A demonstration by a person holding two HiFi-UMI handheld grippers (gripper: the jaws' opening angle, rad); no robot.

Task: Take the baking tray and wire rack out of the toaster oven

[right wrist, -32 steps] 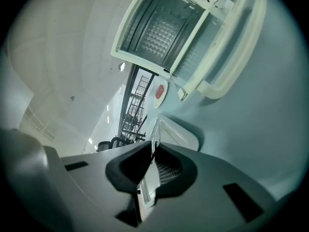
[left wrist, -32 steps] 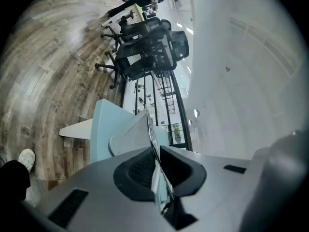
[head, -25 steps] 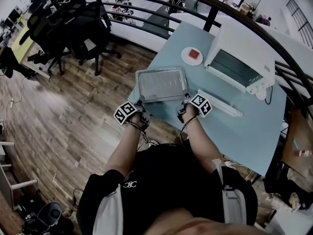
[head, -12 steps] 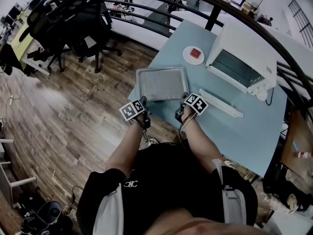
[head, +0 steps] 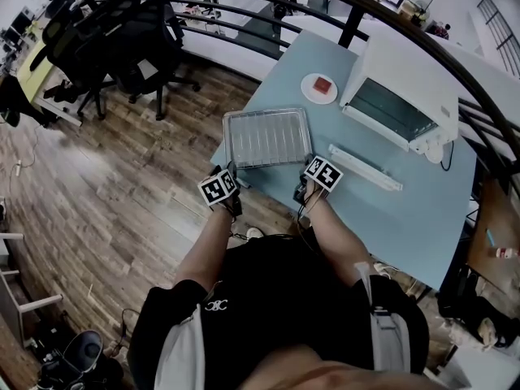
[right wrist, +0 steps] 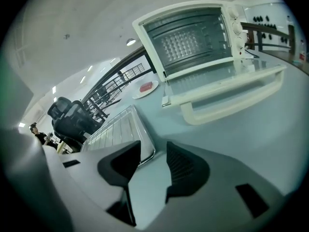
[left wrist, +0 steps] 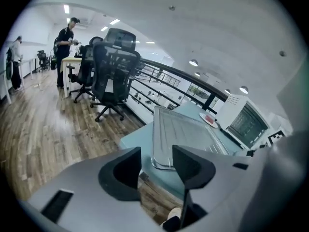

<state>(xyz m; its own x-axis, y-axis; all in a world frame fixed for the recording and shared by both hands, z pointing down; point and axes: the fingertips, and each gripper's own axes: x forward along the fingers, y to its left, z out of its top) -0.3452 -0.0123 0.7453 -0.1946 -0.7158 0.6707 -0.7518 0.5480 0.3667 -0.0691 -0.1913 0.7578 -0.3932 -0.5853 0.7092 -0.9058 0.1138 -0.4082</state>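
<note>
Baking tray (head: pixel 268 136) lies at the table (head: pixel 406 210) near edge. Your left claw (left wrist: pixel 157 154) and right claw (right wrist: pixel 153 152), just opened, have released it.

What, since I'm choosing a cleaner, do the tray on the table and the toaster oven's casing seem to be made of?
Tray: looks like bare metal, silvery grey with a dull sheen and a thin rolled rim catching light. Toaster oven casing: smooth, matte white, probably painted metal or plastic; the look leaves it open. Its door pane is see-through, likely glass.
</note>
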